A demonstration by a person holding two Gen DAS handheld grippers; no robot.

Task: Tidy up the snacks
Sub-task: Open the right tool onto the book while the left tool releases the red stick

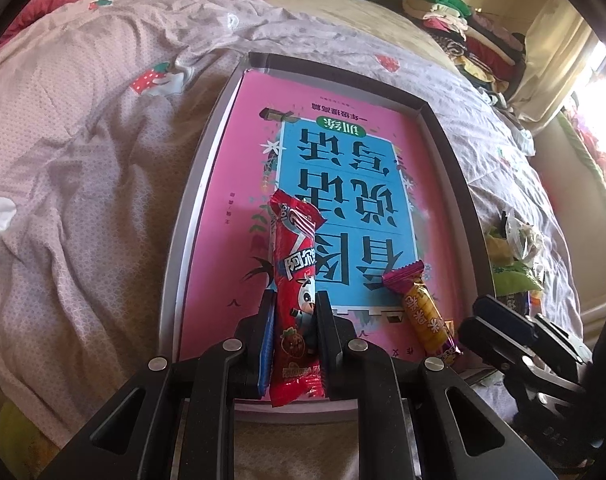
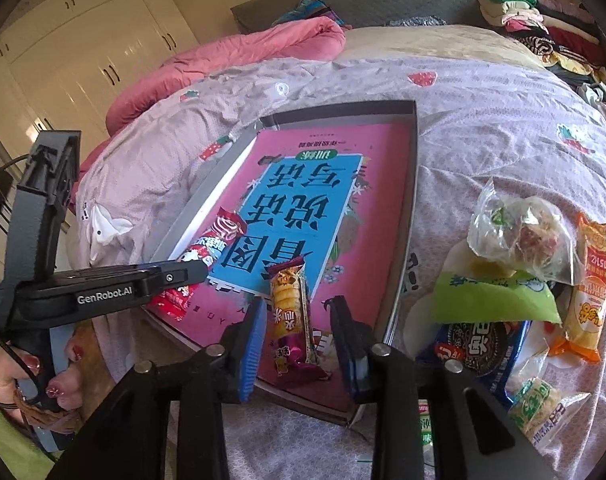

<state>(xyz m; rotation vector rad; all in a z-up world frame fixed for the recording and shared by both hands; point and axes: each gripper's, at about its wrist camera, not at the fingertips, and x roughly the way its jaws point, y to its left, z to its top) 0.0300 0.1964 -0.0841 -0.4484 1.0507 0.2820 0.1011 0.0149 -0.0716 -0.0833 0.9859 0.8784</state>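
A shallow grey tray (image 1: 207, 152) lined with a pink and blue book cover lies on the bed; it also shows in the right wrist view (image 2: 413, 184). My left gripper (image 1: 295, 304) is shut on a long red snack pack (image 1: 293, 264) at the tray's near edge; the pack shows in the right wrist view (image 2: 223, 240) too. My right gripper (image 2: 299, 308) is open, its fingers on either side of a yellow and purple snack bar (image 2: 289, 312) that lies in the tray. The same bar shows in the left wrist view (image 1: 423, 312).
A heap of loose snacks lies on the quilt right of the tray: a clear bag (image 2: 523, 232), a green pack (image 2: 491, 296), an orange pack (image 2: 587, 292), a blue cookie pack (image 2: 479, 352). Folded clothes (image 2: 535, 20) are stacked at the far right. A pink duvet (image 2: 231, 64) lies beyond.
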